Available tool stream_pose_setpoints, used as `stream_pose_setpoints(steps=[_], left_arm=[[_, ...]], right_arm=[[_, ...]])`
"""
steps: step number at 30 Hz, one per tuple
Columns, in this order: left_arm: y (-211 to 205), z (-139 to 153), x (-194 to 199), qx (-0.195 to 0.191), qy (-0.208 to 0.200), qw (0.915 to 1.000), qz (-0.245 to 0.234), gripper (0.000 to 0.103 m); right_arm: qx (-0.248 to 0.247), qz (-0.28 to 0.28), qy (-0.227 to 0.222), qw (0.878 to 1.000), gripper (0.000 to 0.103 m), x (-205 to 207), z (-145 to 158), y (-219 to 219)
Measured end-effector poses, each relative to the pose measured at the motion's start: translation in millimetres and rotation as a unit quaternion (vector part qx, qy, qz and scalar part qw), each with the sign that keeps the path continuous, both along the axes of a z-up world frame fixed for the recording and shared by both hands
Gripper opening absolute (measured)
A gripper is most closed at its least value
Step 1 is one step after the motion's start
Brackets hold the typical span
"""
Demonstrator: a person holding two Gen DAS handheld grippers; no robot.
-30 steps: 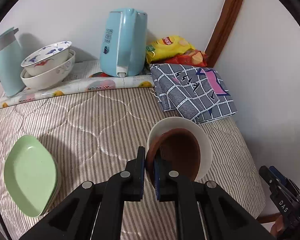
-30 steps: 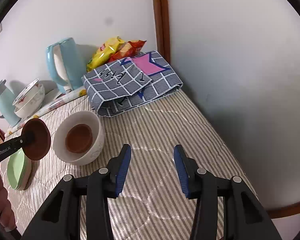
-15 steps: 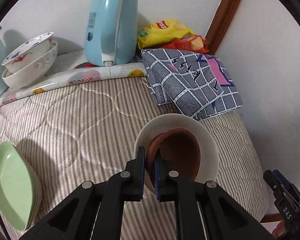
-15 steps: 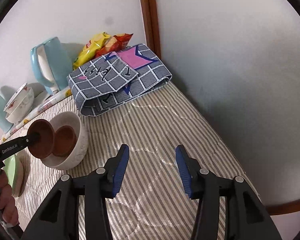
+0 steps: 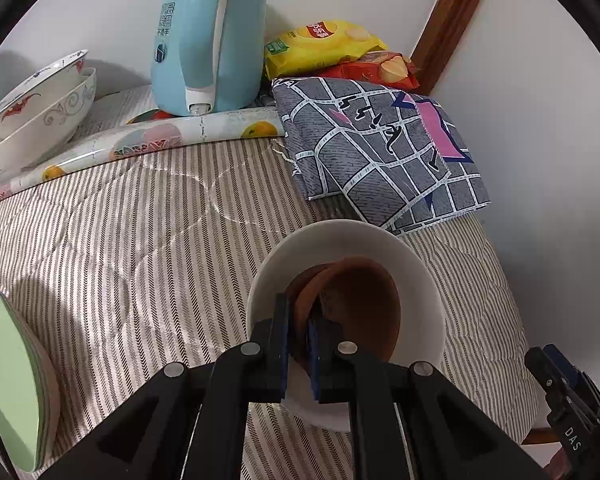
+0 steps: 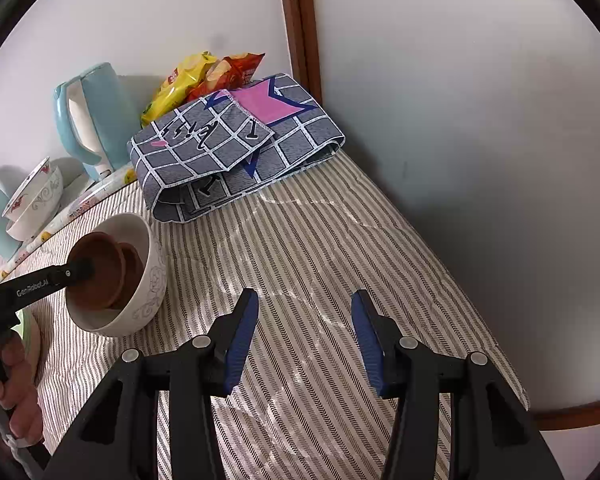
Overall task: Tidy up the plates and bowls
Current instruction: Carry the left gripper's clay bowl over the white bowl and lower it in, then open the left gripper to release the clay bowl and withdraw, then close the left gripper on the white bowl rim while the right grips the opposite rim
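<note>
Your left gripper (image 5: 299, 322) is clamped on the rim of a brown bowl (image 5: 356, 312), pads pinching its near edge. That bowl sits tilted inside the white bowl (image 5: 416, 280), low and right of center in the left wrist view, about 5 o'clock. In the right wrist view you can see a second brown bowl (image 6: 134, 264) already in the white bowl (image 6: 148, 280), with the held one (image 6: 100, 276) leaning over it; whether the two touch can't be told. The white bowl rests on the striped quilt (image 5: 148, 240).

Your right gripper (image 6: 305, 336) hangs over bare quilt with its jaws partway apart and nothing between them. It sits well apart from the white bowl, which is at its 9 o'clock.

Outward from the white bowl in the left wrist view: the folded grey checked cloth (image 5: 380, 152) at 12 to 1 o'clock, just beside the rim. Snack bags (image 5: 328, 46) behind that, against the wall. Blue kettle (image 5: 208, 36) at 11 o'clock. Two stacked patterned bowls (image 5: 40, 108) at 10 o'clock, far left. Stack of green plates (image 5: 10, 380) at 8 o'clock, at the frame edge. Your left hand (image 6: 16, 392) shows at the lower left of the right wrist view.
</note>
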State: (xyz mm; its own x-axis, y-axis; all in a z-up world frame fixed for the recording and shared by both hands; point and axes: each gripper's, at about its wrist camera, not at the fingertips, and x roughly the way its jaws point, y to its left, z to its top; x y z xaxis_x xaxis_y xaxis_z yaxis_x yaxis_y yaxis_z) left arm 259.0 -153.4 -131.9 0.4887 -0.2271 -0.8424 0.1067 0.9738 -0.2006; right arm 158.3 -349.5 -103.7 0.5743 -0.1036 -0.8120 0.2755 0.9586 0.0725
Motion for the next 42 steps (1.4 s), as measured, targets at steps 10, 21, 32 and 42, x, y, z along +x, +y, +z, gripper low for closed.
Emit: stream_pose_setpoints(steps=[10, 21, 32, 42], left_arm=[[0, -6, 7, -0.019, 0.012, 0.9998, -0.001, 0.009], [-5, -6, 4, -0.011, 0.019, 0.9994, -0.026, 0.019], [10, 20, -11, -0.005, -0.013, 0.9998, -0.016, 0.025], [38, 22, -16, -0.01, -0.013, 0.9998, 0.012, 0.033]], right_arm=[[0.0, 0.005, 0.009, 1.0, 0.048, 3, -3, 6], [-0.001, 0.014, 0.012, 1.0, 0.048, 4, 0, 15], [0.002, 0.037, -0.007, 0.999, 0.055, 5, 15, 32], [0.017, 0.067, -0.035, 0.997, 0.06, 16, 27, 52]])
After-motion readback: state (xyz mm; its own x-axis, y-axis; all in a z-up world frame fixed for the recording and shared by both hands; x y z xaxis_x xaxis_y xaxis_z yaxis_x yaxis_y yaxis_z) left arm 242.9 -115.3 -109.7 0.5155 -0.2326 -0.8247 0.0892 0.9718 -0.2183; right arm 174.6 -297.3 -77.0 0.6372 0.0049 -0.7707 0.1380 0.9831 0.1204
